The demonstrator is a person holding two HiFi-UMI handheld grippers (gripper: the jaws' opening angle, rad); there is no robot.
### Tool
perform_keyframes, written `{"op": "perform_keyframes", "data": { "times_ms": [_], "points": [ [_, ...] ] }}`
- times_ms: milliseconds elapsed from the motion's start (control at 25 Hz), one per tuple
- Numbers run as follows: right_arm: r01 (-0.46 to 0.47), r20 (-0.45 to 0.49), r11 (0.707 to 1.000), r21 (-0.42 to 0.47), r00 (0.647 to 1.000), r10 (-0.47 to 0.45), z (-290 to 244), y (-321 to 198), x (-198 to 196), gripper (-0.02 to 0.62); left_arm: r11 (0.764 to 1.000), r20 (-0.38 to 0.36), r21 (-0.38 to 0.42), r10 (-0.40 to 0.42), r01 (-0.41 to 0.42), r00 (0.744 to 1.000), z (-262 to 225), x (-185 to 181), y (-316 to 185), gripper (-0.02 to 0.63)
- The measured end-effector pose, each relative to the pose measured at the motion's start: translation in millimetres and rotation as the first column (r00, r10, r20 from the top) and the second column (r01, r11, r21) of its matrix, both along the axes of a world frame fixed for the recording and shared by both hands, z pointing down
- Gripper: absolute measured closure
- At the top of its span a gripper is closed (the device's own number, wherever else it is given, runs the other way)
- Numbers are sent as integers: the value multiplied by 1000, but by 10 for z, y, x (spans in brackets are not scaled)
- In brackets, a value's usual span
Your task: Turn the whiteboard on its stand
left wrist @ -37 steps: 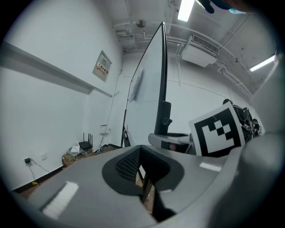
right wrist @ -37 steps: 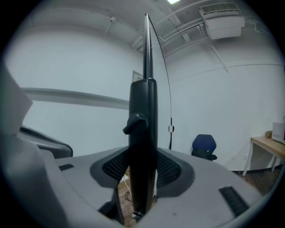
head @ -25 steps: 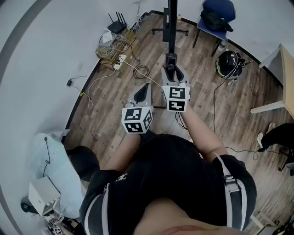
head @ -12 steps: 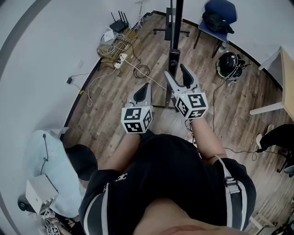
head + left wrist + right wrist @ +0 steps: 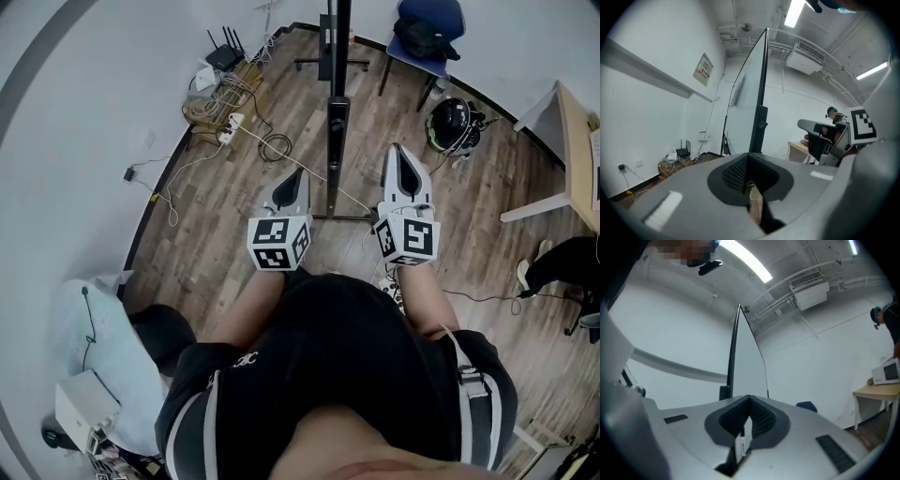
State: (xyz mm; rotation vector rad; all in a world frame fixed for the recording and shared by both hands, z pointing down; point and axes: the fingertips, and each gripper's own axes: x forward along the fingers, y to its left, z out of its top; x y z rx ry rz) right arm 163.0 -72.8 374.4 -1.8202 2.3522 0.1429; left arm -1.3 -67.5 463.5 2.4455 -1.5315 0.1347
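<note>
Left gripper [image 5: 749, 158]: pads are sitting pressed together, nothing between them. Right gripper [image 5: 749, 400]: jaws are closing right down, pads meeting, also empty.

Writing: nothing legible is showing. The marker cubes [image 5: 278, 244] are showing only black-and-white square patterns. A wall sign [image 5: 704, 69] is hanging left of the board, print too small to read. A small white logo [image 5: 247, 358] is sitting on the black shorts, unreadable.

Pose: both forearms are reaching forward from the torso, and both grippers are pointing ahead and tilting upward, since ceiling lights are showing in both gripper views. The grippers are flanking the stand post [image 5: 336, 131], left one just beside it, right one a bit further off, neither touching.

The whiteboard [image 5: 743, 103] is standing upright on its stand directly ahead, turned nearly edge-on to both grippers, base resting on the wooden floor [image 5: 234, 206].
</note>
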Motion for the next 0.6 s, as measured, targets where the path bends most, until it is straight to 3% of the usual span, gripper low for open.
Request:
{"op": "perform_keyframes", "data": {
  "times_ms": [160, 360, 600],
  "points": [
    [-87, -58, 990, -108, 995, 81, 312, 12, 200, 591, 1000, 5, 3, 25, -25, 1000, 14, 105, -9, 598],
    [-95, -49, 980, -174, 995, 87, 509, 49, 185, 591, 999, 10, 3, 49, -49, 999, 19, 195, 15, 598],
    [-76, -44, 978, -193, 997, 69, 563, 48, 148, 591, 999, 18, 11, 51, -52, 999, 3, 221, 37, 598]
  ]
}}
